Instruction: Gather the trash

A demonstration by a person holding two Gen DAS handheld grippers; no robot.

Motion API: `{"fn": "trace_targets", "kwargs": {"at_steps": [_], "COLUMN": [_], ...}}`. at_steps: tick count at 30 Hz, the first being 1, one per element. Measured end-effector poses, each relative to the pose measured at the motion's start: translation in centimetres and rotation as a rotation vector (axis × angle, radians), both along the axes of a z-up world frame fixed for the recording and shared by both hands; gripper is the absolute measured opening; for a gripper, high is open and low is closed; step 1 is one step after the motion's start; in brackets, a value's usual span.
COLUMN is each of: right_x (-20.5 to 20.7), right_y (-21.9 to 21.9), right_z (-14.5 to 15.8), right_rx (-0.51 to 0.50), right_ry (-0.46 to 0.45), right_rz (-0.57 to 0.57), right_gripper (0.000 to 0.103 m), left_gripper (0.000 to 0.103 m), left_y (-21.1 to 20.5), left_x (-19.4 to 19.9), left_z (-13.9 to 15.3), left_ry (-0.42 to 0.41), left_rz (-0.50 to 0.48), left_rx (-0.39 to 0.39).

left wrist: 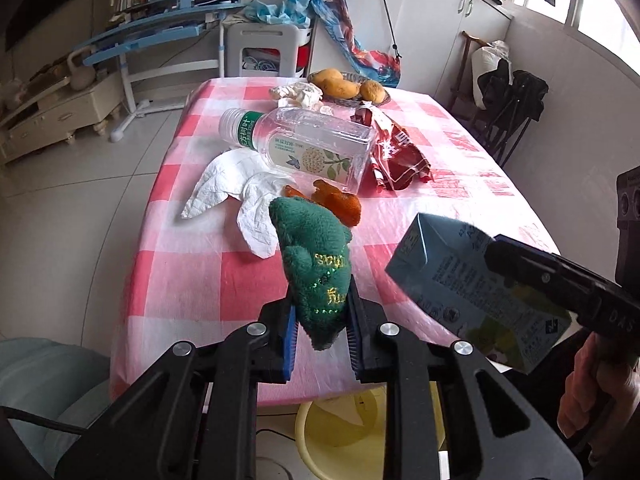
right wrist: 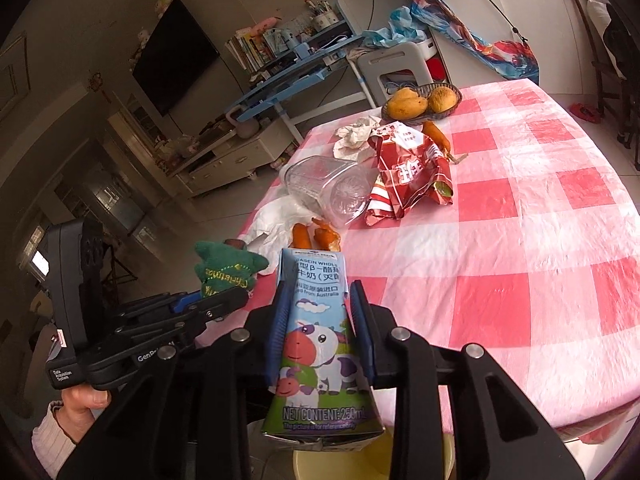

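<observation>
My left gripper is shut on a green plush Christmas tree, held above the near edge of the pink checked table. My right gripper is shut on a blue milk carton with a cartoon cow, also lifted off the table. The carton hangs to the right of the plush. On the table lie a clear plastic bottle, a red snack wrapper, white tissue and orange peel.
A yellow bin stands on the floor below the table's near edge. A basket of fruit and crumpled tissue sit at the far end. A white stool and blue desk stand beyond the table.
</observation>
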State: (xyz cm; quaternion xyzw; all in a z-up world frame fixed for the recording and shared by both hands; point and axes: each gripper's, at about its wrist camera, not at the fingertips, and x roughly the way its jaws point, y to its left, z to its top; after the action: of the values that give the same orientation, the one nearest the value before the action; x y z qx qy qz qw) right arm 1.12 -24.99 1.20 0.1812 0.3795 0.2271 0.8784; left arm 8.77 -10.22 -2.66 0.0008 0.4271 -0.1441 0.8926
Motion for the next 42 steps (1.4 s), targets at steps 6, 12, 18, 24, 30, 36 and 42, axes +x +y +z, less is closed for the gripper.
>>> {"fn": "trace_targets", "kwargs": {"at_steps": [6, 12, 18, 24, 30, 36, 42], "right_x": [-4.7, -7.4, -7.3, -7.5, -7.4, -7.3, -7.3], "right_y": [1.5, 3.5, 4.0, 1.3, -1.2, -2.8, -2.2], "right_z": [0.6, -0.9, -2.3, -1.7, -1.3, -1.8, -1.8], "right_rx": [-0.067, -0.162, -0.232, -0.178, -0.093, -0.076, -0.12], "right_ry": [-0.023, 0.005, 0.028, -0.007, -0.025, -0.006, -0.02], "right_rz": [0.075, 0.148, 0.115, -0.02, -0.137, -0.241, -0.241], "right_gripper": [0.031, 0.031, 0.052, 0.07, 0.079, 0.085, 0.086], "left_gripper": [0.02, 0.02, 0.02, 0.021, 0.03, 0.066, 0.075], "left_y": [-0.7, -0.9, -1.3, -2.9, -5.6, -3.7, -1.3], "left_x": [-2.9, -5.4, -7.8, -9.6, -11.6, -11.4, -10.4], "left_z": [0.5, 0.5, 0.1, -1.4, -3.3, -1.2, 0.5], "left_ry": [-0.037, -0.049, -0.041, 0.024, 0.067, -0.103, -0.189], "left_rz": [-0.027, -0.039, -0.062, -0.147, -0.257, -0.07, 0.099], "left_rx": [0.035, 0.055, 0.078, 0.11, 0.215, 0.265, 0.264]}}
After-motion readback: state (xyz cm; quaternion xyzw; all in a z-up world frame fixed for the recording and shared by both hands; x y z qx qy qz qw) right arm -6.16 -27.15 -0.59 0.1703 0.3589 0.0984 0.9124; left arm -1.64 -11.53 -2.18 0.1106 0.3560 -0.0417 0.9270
